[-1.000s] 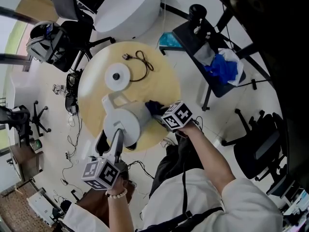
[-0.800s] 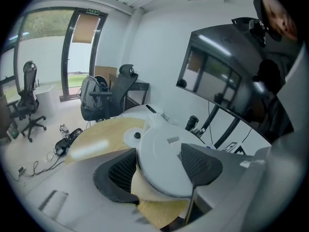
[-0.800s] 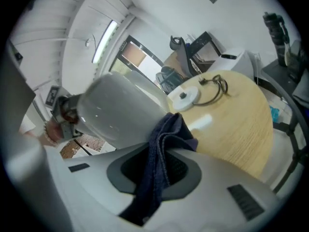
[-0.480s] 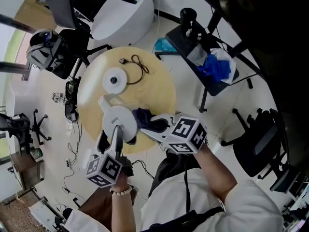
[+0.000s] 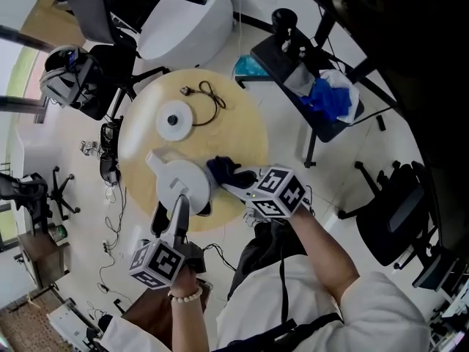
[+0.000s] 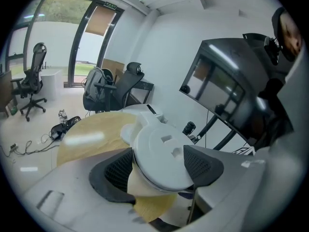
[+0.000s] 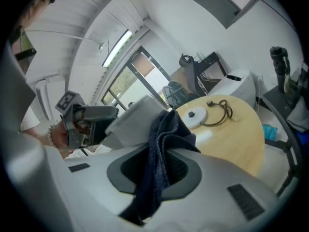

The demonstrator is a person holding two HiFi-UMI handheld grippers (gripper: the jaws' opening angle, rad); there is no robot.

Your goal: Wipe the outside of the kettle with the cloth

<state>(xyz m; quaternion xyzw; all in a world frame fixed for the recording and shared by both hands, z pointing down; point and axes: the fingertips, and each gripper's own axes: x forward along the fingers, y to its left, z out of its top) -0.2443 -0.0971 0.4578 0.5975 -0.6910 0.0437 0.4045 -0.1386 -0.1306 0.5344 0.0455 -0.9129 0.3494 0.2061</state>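
The white kettle (image 5: 183,184) is tipped over the near part of the round table, its flat round end (image 6: 161,158) facing the left gripper view. My left gripper (image 5: 179,202) clamps it from the near side, one pad on each side of that round end; its jaws have just opened slightly wider with the kettle still between them. A dark blue cloth (image 7: 161,153) hangs bunched between the jaws of my right gripper (image 5: 233,180), which is shut on it. The cloth (image 5: 222,170) lies against the kettle's right side.
The kettle's white base disc (image 5: 174,120) and its black cord (image 5: 213,94) lie farther back on the wooden table (image 5: 245,134). Office chairs, a large white unit (image 5: 187,17) and a black chair carrying a blue bag (image 5: 330,100) ring the table. Cables lie on the floor at left.
My right gripper has risen with the cloth along the kettle's right side. The left gripper has rolled a little and kept the kettle almost in the same place.
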